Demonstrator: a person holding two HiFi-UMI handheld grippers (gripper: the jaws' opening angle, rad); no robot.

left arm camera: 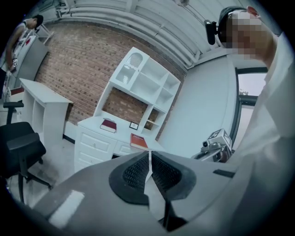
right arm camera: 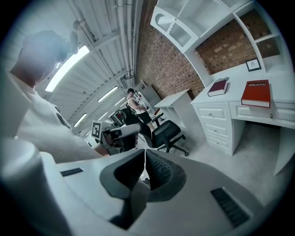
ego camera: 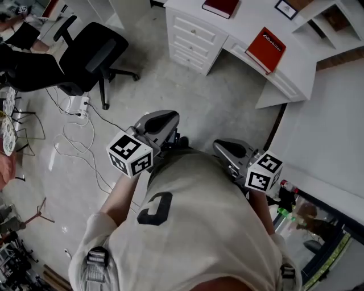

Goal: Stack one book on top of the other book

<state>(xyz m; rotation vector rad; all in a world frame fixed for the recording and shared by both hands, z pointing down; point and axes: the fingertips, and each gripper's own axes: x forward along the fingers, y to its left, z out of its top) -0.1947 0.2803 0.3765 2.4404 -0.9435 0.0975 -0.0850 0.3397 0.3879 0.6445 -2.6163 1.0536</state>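
Observation:
Two books lie apart on the white desk (ego camera: pixel 296 68). One is a dark red book (ego camera: pixel 222 7) (left arm camera: pixel 109 125) (right arm camera: pixel 218 87). The other is a brighter red book (ego camera: pixel 265 48) (left arm camera: pixel 139 141) (right arm camera: pixel 256 93), nearer the desk's right end. Both grippers are held close to the person's chest, well short of the desk. My left gripper (ego camera: pixel 164 119) (left arm camera: pixel 149 161) is shut with nothing between its jaws. So is my right gripper (ego camera: pixel 226 148) (right arm camera: pixel 144 159). Each gripper view shows the other gripper off to the side.
A black office chair (ego camera: pixel 85 54) (right arm camera: pixel 166 133) stands on the grey floor to the left, with cables (ego camera: pixel 74 136) trailing beside it. The desk has drawers (ego camera: pixel 190 40) and a white shelf unit (left arm camera: pixel 145 83) on it. Another person (right arm camera: pixel 133 99) stands far back.

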